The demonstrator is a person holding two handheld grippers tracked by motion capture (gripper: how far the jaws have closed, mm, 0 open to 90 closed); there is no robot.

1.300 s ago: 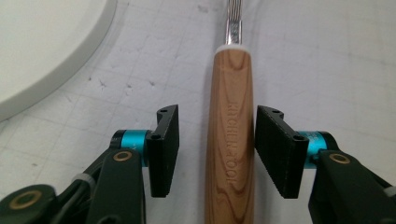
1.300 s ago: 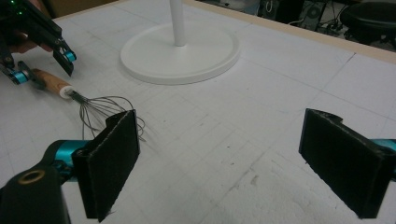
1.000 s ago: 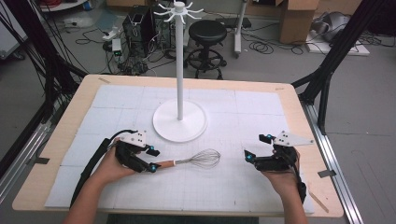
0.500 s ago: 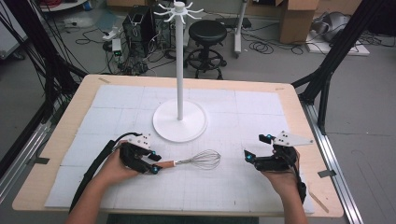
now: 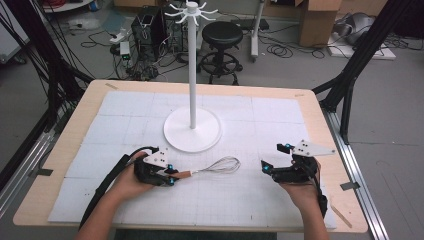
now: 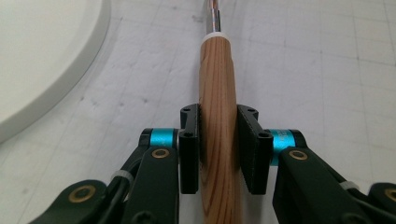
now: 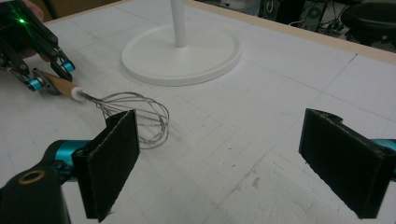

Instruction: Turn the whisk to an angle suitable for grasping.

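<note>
**A:** What is on the table, counted?

**B:** One whisk [image 5: 210, 167] with a wooden handle [image 6: 217, 135], one white stand [image 5: 192, 129] with a round base and a tall pole, and two grippers, one in each hand.

**A:** How does the left gripper [image 6: 218, 144] stand?

**B:** Its jaws have just been closing, and the two black pads now press on the wooden handle from either side. The handle runs straight out between the fingers [image 6: 190, 149], lying flat on the white mat, and the wire head lies beyond the fingertips, pointing toward the other hand.

**A:** And the right gripper [image 7: 233, 154]?

**B:** Wide open, nothing between its pads. It rests low over the mat, apart from the whisk.

**A:** Where is the whisk from there?

**B:** In the right gripper view the wire loops lie just past its left finger [image 7: 114, 158], not touching it; the handle end is farther off, in the left gripper's grasp. The stand's base sits beyond the whisk, near the wires but clear of them.
</note>
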